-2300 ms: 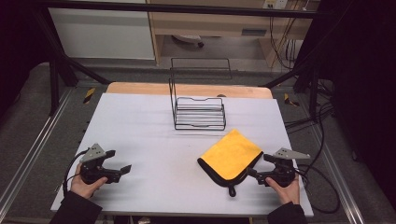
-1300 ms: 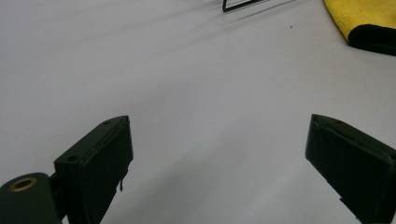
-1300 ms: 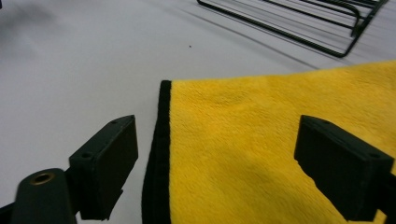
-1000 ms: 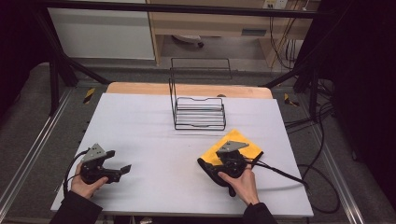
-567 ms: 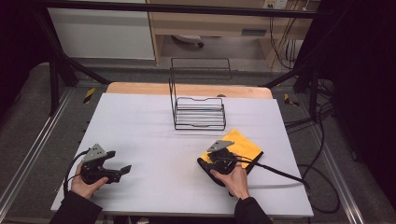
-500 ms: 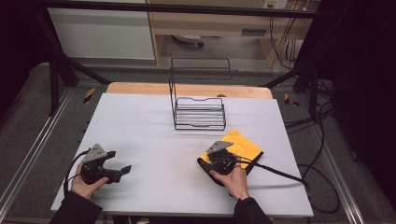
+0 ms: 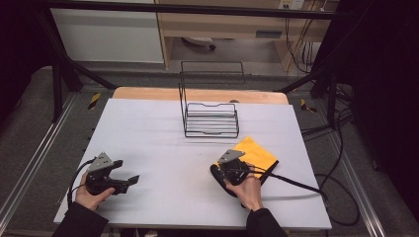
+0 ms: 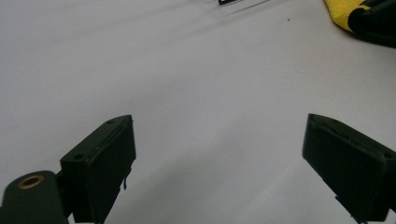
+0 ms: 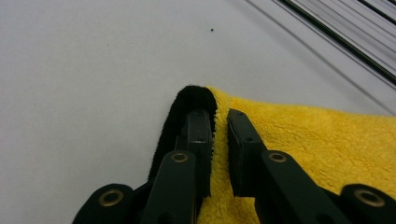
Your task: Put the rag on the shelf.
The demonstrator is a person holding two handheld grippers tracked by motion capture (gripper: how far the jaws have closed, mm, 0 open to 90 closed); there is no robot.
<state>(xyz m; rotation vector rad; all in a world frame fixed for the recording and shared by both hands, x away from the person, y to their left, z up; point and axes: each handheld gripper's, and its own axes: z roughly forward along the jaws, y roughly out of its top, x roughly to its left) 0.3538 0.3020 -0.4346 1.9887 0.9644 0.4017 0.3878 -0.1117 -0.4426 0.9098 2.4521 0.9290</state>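
Note:
A folded yellow cloth [image 7: 257, 154] with a black edge lies right of centre on the white table [image 7: 163, 143]. My right gripper [image 7: 220, 172] sits at the cloth's left corner. In the right gripper view its jaws are shut [image 9: 217, 122] on the cloth's [image 9: 303, 140] black-trimmed edge, with a thin fold of fabric pinched between them. Near the table's front left, my left gripper [image 7: 131, 180] rests in a hand. It stands wide open [image 8: 219, 154] over bare table, with the cloth [image 8: 337, 11] and the right gripper [image 8: 376, 21] far off at the upper right.
A black wire rack [image 7: 210, 118] stands upright at the table's middle back, just beyond the cloth; its wires [image 9: 336, 39] cross the right gripper view's upper right. A cable [image 7: 296, 183] trails right from the right gripper. A wooden strip [image 7: 148, 94] edges the far side.
My right gripper moved left from the table's front right onto the cloth and shut on its left corner edge. The left gripper stayed in place, open.

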